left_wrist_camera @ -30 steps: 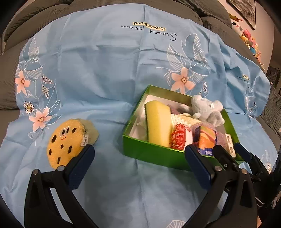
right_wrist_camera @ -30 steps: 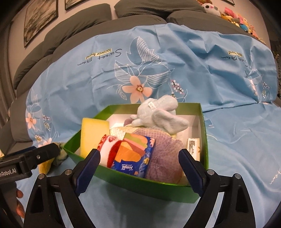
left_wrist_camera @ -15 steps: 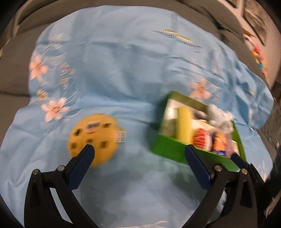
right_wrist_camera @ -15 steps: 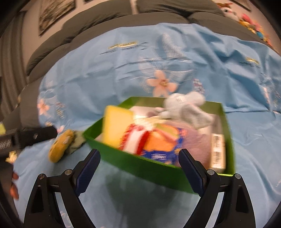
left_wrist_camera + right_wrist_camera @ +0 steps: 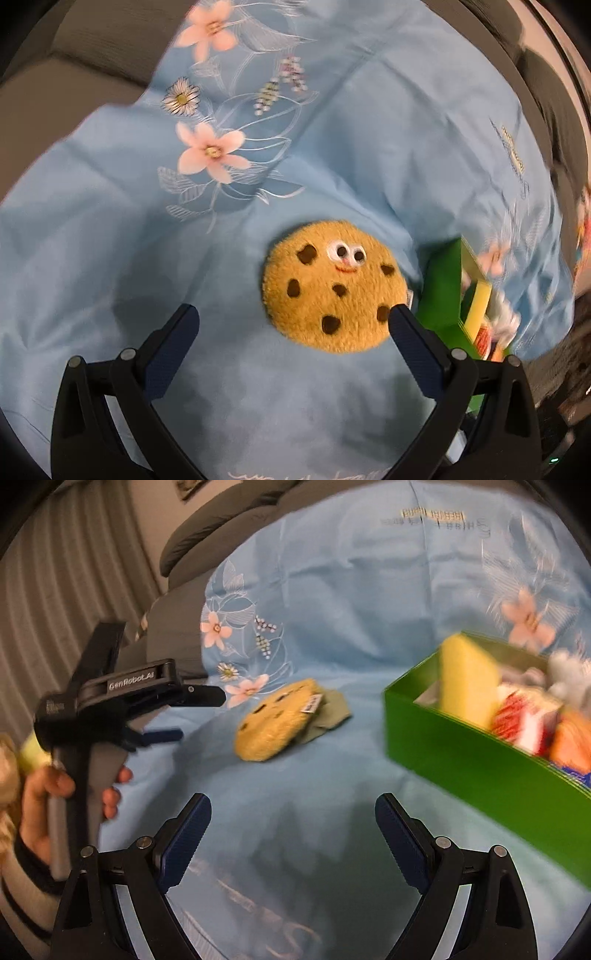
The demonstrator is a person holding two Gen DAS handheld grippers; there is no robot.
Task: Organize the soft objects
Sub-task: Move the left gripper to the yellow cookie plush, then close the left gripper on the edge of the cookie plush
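Home living room, grey sofa cushions (image 5: 207,535), floral blue cloth (image 5: 351,602), framed picture

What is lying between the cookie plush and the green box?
In the right wrist view, a greyish-green cloth piece beside the cookie plush, then bare blue sheet up to the green box.

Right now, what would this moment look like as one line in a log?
left gripper: open, near cookie toy, not touching | right gripper: open, empty | cookie toy: on blue cloth beside green box
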